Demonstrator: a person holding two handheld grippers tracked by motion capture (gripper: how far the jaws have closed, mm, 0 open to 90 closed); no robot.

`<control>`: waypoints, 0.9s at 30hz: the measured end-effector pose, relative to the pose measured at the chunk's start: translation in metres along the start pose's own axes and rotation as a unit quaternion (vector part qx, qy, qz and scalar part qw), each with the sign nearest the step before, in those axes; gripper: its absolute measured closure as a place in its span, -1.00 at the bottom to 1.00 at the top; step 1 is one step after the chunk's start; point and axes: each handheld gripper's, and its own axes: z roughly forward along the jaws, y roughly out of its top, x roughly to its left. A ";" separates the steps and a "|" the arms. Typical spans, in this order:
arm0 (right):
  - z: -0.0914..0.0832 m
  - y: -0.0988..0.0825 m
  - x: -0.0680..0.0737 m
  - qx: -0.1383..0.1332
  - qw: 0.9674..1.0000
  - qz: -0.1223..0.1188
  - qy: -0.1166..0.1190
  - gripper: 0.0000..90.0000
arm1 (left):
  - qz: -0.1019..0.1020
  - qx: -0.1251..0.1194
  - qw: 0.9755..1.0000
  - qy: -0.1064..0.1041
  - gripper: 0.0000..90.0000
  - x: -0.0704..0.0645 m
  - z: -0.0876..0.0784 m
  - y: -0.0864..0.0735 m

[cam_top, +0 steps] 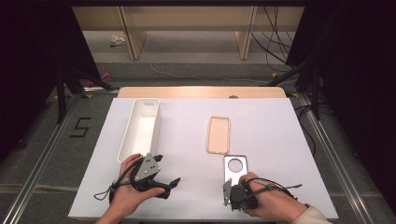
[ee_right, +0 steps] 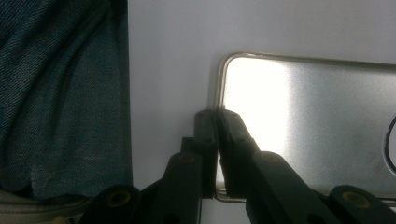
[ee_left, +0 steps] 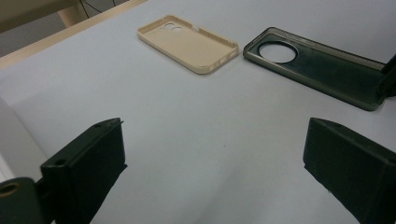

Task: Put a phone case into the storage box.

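Pale lavender sheeting covers the table (cam_top: 187,186) I am working over, with a strip of light wood showing along its far edge and grey floor and dark stands beyond. On the left side of the sheet lies a long white plastic tray (cam_top: 139,128), running away from me.

My right gripper (cam_top: 227,198) sits low at the near edge of the table, held in my right hand (cam_top: 266,200), with its cable looping off to the right. Its jaws are clamped on the near short rim of a translucent smoky-grey phone case with a large round camera opening (cam_top: 235,166); in the right gripper view I can see the two black jaws pressed together on that thin rim, one on each side of the wall. The case lies flat on the sheet, open side up, a little right of centre. A fold of blue fabric (ee_right: 60,93) hangs at the left of that view.

Just beyond the grey case, nearly touching its far end, lies a beige phone case with a small camera cut-out (cam_top: 218,135), also open side up.

My left gripper (cam_top: 161,184) rests near the tray's near end, held in my left hand (cam_top: 128,189). Its jaws stand wide apart with nothing between them, pointing across the sheet towards both cases.
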 end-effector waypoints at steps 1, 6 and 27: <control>0.000 0.000 0.000 0.000 1.000 0.001 0.000 0.93 | 0.000 0.000 1.000 0.000 -0.89 0.000 0.000 0.000; 0.000 -0.001 0.000 -0.003 1.000 0.002 0.000 0.95 | 0.000 0.000 1.000 0.000 -0.89 0.000 0.000 0.000; -0.014 -0.007 -0.001 -0.041 0.999 0.008 -0.020 0.98 | -0.002 0.000 1.000 0.000 -0.84 0.000 -0.001 0.000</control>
